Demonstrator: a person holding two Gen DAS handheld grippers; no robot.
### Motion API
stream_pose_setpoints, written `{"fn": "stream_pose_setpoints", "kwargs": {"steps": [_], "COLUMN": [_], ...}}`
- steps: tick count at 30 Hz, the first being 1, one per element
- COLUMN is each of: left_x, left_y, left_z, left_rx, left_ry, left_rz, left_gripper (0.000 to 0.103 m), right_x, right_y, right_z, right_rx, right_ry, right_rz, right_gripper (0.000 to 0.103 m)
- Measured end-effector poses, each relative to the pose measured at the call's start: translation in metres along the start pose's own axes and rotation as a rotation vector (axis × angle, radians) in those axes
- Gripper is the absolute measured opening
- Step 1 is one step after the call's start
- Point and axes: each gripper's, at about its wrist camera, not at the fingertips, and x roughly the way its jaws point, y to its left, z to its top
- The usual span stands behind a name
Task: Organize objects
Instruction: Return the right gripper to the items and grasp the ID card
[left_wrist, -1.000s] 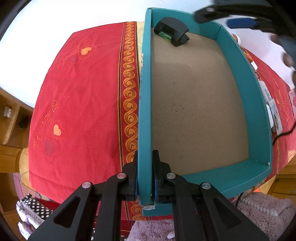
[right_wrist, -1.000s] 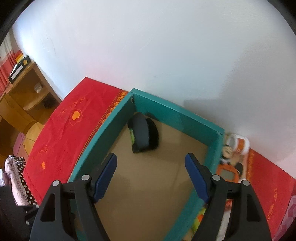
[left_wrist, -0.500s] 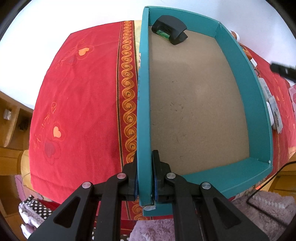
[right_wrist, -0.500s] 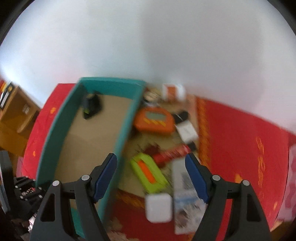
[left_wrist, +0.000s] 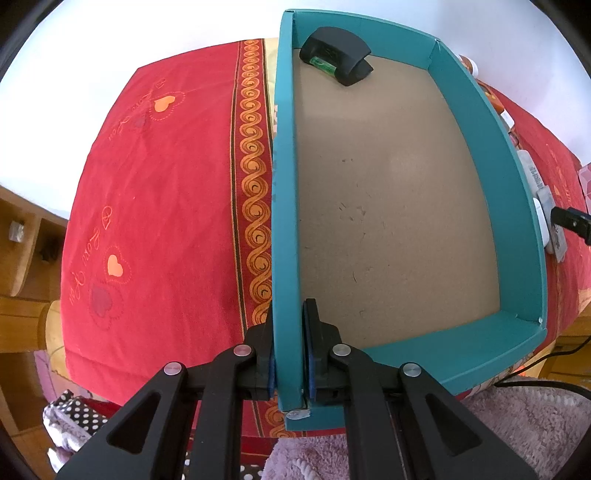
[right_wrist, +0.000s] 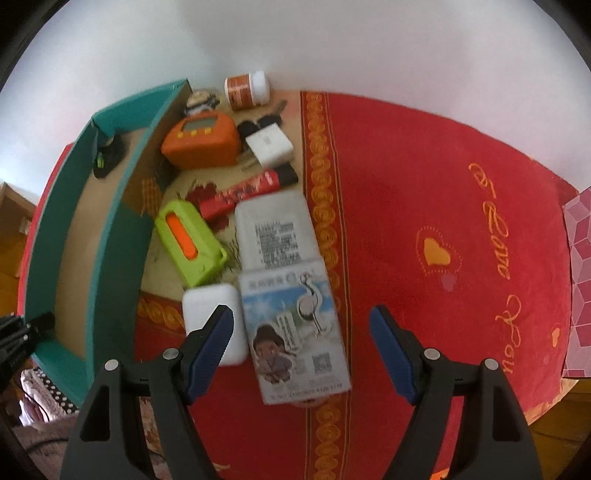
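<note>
I see a plain white wall (right_wrist: 295, 33) at twelve o'clock, a wooden shelf unit (left_wrist: 22, 251) at nine o'clock, bright even light overall.

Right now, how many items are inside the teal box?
1: a black tape measure in the far corner of the teal box, beside the wall the left claw clamps.

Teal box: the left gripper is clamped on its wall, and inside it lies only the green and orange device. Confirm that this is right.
Not quite. The left gripper is clamped on the teal box wall, but the only thing inside is a black device in the far corner, as the left wrist view shows. The green and orange device lies outside the box, on the cloth, in the right wrist view.
</note>
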Motion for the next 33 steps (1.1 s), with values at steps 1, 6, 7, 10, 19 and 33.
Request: {"fn": "stream_pose_setpoints", "kwargs": {"steps": [1, 6, 7, 10, 19, 33], "left_x": [0.000, 0.000, 0.000, 0.000, -0.001, 0.000], "left_y": [0.000, 0.000, 0.000, 0.000, 0.000, -0.001], "left_z": [0.000, -0.001, -0.001, -0.001, -0.001, -0.001], "left_rx": [0.000, -0.002, -0.002, -0.002, -0.001, 0.006], "left_ry": [0.000, 0.000, 0.000, 0.000, 0.000, 0.002], "left_rz": [0.000, 0.001, 0.002, 0.002, 0.002, 0.004], "left_gripper": [0.011, 0.011, 0.011, 0.011, 0.011, 0.011], "right_x": [0.000, 0.003, 0.004, 0.006, 0.006, 0.013], "right_y": [0.000, 0.003, 0.003, 0.006, 0.007, -0.027], "right_z": [-0.001, -0.007, -0.008, -0.011, -0.020, -0.028], "right_rx": [-0.004, -0.019, -0.023, -0.037, -0.039, 0.007], "right_ry": [0.003, 0.014, 0.018, 0.023, 0.024, 0.045], "right_rz": [0.008, 0.033, 0.035, 0.039, 0.093, 0.119], "right_gripper": [0.077, 0.077, 0.077, 0.078, 0.078, 0.068]}}
